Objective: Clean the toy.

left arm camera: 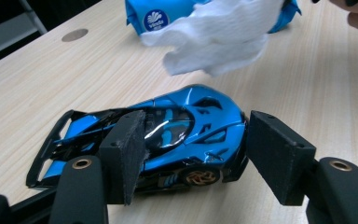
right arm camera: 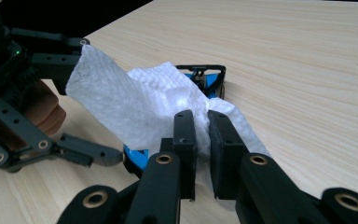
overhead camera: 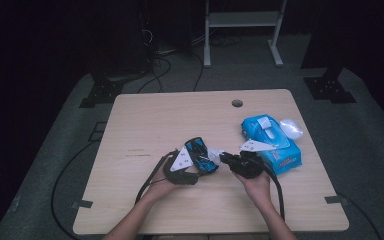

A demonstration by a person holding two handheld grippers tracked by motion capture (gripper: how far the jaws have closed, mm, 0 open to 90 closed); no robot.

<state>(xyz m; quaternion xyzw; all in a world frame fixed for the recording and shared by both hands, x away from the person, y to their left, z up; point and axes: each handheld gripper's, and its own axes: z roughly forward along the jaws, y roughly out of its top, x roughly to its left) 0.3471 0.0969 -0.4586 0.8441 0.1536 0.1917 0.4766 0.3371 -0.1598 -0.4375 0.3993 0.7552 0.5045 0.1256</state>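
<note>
We see the left hand-held gripper (left arm camera: 193, 149) with jaws spread around the blue toy car (left arm camera: 168, 135), which sits on the tabletop (overhead camera: 145, 120) near its middle. The right hand-held gripper (right arm camera: 201, 126) pinches a white tissue (right arm camera: 135, 105) over the car; the blue tissue pack (overhead camera: 272, 142) lies just beside it.

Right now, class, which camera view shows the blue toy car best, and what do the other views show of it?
The left gripper view: the toy car lies whole and close between open jaws. The high view shows it small, between both grippers. The right gripper view shows little of it, since the tissue covers most.
</note>
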